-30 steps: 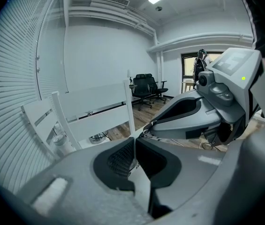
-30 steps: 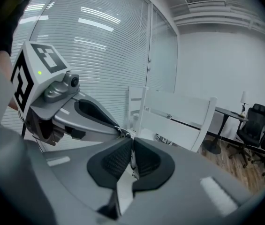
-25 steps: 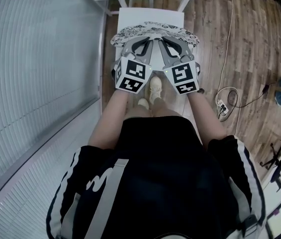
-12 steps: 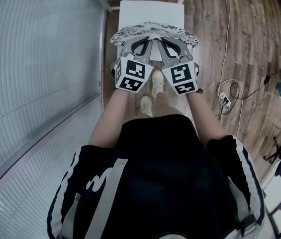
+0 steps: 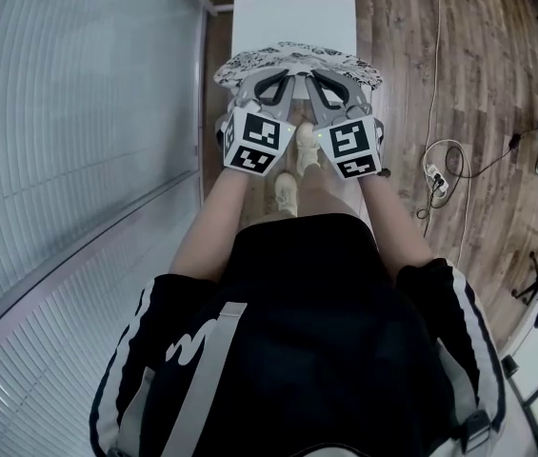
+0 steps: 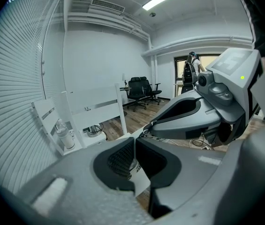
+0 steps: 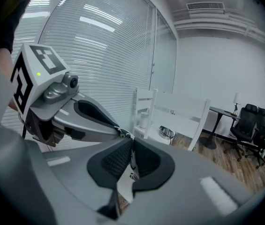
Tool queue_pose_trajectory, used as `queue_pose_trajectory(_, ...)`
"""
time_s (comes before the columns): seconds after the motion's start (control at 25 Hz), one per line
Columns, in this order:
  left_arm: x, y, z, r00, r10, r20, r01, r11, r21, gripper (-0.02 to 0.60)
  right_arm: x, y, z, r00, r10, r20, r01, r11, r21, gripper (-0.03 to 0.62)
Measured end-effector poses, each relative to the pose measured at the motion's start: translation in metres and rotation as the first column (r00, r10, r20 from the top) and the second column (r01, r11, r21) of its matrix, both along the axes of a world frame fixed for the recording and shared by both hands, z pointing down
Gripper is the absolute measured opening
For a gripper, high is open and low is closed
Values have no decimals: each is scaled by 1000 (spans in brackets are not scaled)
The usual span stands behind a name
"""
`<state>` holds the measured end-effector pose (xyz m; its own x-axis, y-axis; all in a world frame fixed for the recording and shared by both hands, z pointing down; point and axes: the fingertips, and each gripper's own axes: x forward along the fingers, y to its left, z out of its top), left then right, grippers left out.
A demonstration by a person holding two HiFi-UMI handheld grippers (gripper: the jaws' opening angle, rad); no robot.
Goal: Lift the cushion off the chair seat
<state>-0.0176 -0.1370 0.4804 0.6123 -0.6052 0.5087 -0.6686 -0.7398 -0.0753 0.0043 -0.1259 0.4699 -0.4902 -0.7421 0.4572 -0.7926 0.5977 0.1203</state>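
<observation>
Wood floor (image 5: 411, 65), chair seat (image 5: 292, 12) barer than before: your left claw (image 6: 134, 150), right claw (image 7: 132, 157) pinch cushion (image 5: 297, 57), drawing it clear.

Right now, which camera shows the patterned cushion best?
The head view shows nearly the whole cushion, held by the left gripper and right gripper. Each gripper view shows only an edge pinched between its jaws.

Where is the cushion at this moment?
In the head view, top centre: the cushion is held by the left gripper and right gripper, near the white chair.
</observation>
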Motion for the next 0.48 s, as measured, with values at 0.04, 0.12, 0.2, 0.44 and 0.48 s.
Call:
queue_pose_trajectory(0.04, -1, 4, -1, 1000, 2, -1, -2, 1000, 0, 17, -1, 4, -1, 1000, 3, 0, -3, 1000, 0, 8)
queue_pose_trajectory(0.12, -3, 12, -3, 1000, 6, -5, -6, 1000, 3, 17, -3, 12, -2, 1000, 8, 2, -8, 1000, 0, 8)
queue_pose_trajectory(0.2, -4, 19, -3, 1000, 8, -5, -8, 1000, 5, 17, -4, 20, -2, 1000, 10, 3, -10, 1000, -1, 8)
queue_pose_trajectory(0.44, -9, 40, -4, 1000, 18, -13, -18, 1000, 13, 17, -9, 40, -3, 1000, 20, -4, -20, 1000, 11, 8)
queue_pose_trajectory(0.48, -9, 42, -4, 1000, 18, -15, -18, 1000, 14, 17, -9, 43, -3, 1000, 24, -3, -24, 1000, 12, 8)
